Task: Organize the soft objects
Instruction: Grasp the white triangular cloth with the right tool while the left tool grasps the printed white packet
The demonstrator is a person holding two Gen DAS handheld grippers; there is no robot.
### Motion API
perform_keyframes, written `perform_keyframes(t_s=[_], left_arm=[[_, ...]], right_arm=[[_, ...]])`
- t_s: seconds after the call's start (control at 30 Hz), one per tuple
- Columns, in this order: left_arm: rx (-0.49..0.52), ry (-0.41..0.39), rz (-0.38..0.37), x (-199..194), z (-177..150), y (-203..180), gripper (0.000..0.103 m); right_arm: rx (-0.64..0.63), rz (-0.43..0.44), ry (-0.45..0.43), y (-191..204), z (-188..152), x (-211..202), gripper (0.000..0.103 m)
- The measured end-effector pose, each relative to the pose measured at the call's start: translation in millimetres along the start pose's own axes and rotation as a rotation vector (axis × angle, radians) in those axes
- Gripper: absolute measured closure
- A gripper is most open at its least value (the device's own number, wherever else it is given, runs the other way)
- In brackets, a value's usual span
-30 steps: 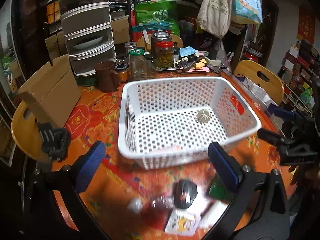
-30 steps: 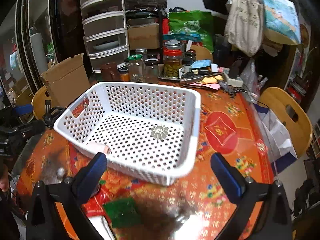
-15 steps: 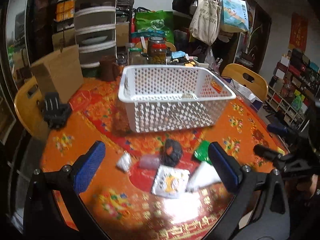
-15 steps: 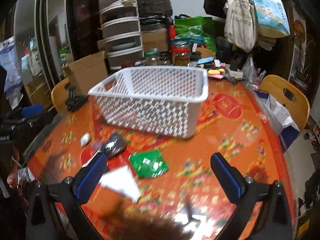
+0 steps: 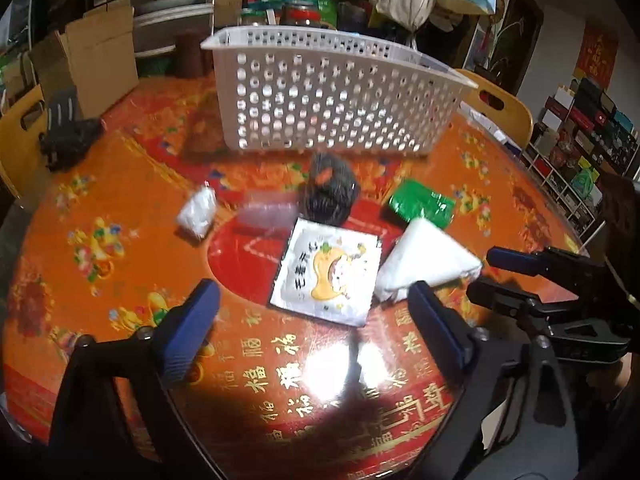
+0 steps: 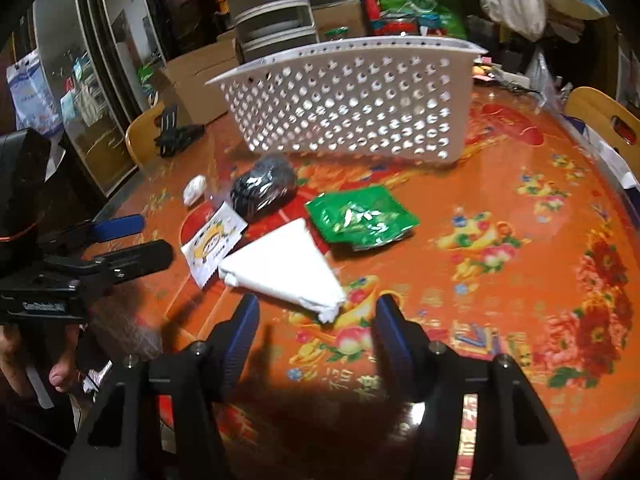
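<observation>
A white perforated basket (image 5: 332,96) stands at the far side of the red-orange table; it also shows in the right wrist view (image 6: 352,96). In front of it lie soft items: a white packet with a yellow cartoon (image 5: 328,276), a folded white triangle bag (image 6: 284,268), a green packet (image 6: 360,216), a dark crinkled bag (image 6: 264,188), a small white wad (image 5: 198,212) and a clear packet (image 5: 268,212). My left gripper (image 5: 312,332) is open and empty, low before the cartoon packet. My right gripper (image 6: 316,332) is open and empty, just short of the triangle bag.
A cardboard box (image 5: 96,56), a brown mug (image 5: 190,56), jars and plastic drawers crowd the far side behind the basket. A black clip-like object (image 5: 68,136) lies at the table's left edge. Yellow wooden chairs (image 6: 608,120) ring the table.
Both grippers have dropped and pulled back from above the basket towards the near table. The soft items now lie close in front of them, and the basket's inside is out of sight.
</observation>
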State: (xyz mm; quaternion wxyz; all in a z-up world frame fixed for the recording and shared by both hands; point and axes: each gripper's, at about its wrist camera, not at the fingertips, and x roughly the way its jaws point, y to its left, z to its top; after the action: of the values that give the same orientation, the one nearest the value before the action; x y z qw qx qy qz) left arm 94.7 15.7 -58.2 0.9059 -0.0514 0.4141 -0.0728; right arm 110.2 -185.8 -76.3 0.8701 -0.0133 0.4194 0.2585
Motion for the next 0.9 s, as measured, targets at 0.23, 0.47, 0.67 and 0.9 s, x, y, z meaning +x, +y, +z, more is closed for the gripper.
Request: perform_keyframes(t_s=[0.23, 0.47, 0.67, 0.9], left_arm=[[-0.001, 0.023, 0.003, 13, -4, 8, 0.022], [0.008, 0.053, -0.004, 28, -4, 9, 0.023], [0.01, 0.061, -0.008, 34, -2, 8, 0.023], [0.013, 0.059, -0.007, 37, 0, 7, 0.023]], right_arm=[[-0.037, -0.006, 0.018, 6, 3, 11, 0.046], [-0.067, -0.007, 0.034, 9, 8, 20, 0.059], [-0.101, -0.018, 0.033, 12, 9, 24, 0.081], [-0.111, -0.028, 0.022, 10, 3, 20, 0.096]])
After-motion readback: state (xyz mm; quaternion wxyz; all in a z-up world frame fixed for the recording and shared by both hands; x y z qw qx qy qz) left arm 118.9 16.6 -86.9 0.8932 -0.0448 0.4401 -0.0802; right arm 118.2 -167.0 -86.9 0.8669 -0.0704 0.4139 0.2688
